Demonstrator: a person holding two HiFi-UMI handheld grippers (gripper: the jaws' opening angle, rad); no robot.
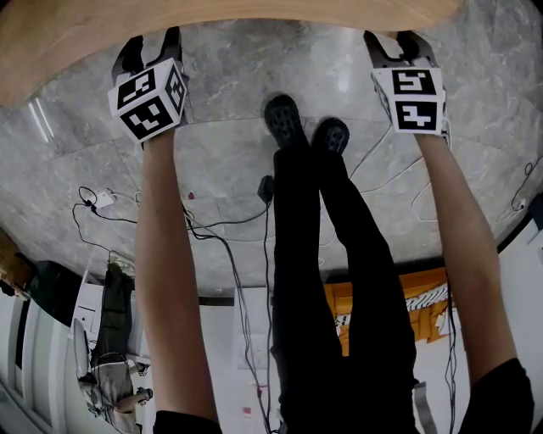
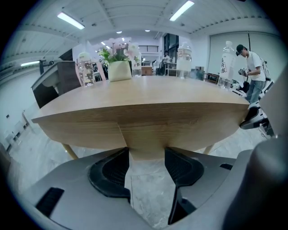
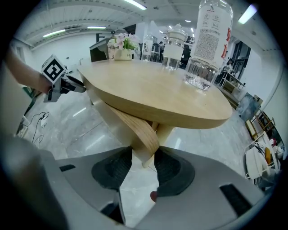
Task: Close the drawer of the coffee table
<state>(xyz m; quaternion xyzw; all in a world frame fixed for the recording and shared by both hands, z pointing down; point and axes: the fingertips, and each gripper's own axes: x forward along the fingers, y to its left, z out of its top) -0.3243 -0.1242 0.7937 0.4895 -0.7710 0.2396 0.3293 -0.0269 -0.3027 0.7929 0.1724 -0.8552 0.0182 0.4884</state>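
The coffee table (image 1: pixel 170 25) is an oval of light wood at the top of the head view. Its drawer front (image 2: pixel 148 134) is a curved wooden band under the top. My left gripper (image 2: pixel 147 157) is shut on that band's lower edge, and the wood fills the gap between the pads. My right gripper (image 3: pixel 144 159) is shut on the drawer front (image 3: pixel 135 126) near its end, where the band stands out from under the tabletop (image 3: pixel 157 94). In the head view the left gripper (image 1: pixel 153 47) and the right gripper (image 1: pixel 399 47) both reach under the table's rim.
Water bottles (image 3: pixel 209 40), a glass (image 3: pixel 173 45) and a flower vase (image 2: pixel 119 69) stand on the tabletop. My shoes (image 1: pixel 297 127) are on the marble floor between my arms. Cables (image 1: pixel 229 229) trail across the floor. A person (image 2: pixel 252 72) stands at the far right.
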